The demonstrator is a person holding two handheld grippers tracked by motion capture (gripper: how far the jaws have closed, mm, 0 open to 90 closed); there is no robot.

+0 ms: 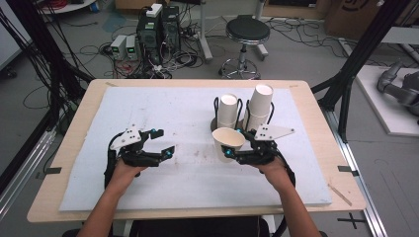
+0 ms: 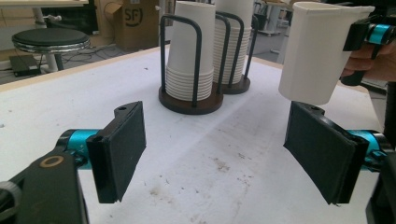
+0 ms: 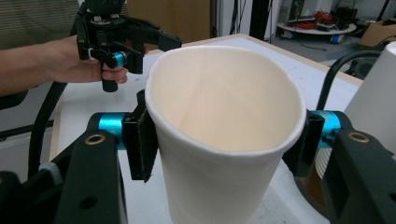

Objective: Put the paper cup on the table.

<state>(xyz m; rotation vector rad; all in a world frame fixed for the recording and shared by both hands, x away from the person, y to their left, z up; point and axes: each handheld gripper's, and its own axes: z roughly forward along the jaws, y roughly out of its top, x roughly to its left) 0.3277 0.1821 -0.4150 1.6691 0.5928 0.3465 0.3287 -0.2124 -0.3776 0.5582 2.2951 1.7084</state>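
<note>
High view: the right gripper is clamped on a single paper cup, held upright above the white mat, just in front of the two cup stacks standing in their wire holders. The left gripper stands well apart to the left, jaws spread and holding nothing.

Risk, as a judgement: the cup wall is thin, smooth white paper; in the right gripper view the rolled rim already looks squeezed slightly oval between the pads. More pressure could crease it; less could let the tapered body slip downward. Swinging toward the holders could knock a stack.

The pads are flat, black and matte; the holder bases are dark, round discs
</note>
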